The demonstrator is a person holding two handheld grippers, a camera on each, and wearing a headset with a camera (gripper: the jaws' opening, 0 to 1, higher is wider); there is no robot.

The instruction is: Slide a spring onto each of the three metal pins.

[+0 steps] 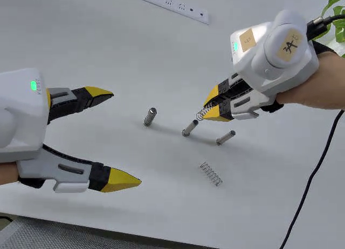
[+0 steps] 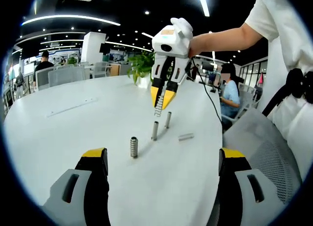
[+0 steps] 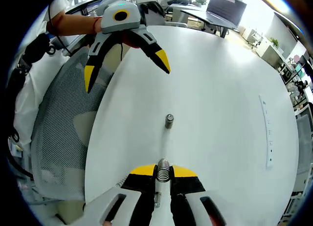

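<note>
Three metal pins (image 1: 190, 128) stand upright, one wearing a spring (image 1: 150, 116); loose spring (image 1: 211, 173) lies nearby (third spring (image 1: 202, 114) in jaws).

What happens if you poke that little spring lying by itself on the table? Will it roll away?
The loose spring lies on its side on the smooth white table, so a sideways poke would probably roll it. Its thin, open wire coils suggest it is very light and would likely squash or bend if squeezed.

The white, yellow-tipped right gripper (image 1: 207, 113) pinches a thin steel coil spring (image 1: 201, 115) just above a bare grey metal pin (image 1: 190, 128).
</note>
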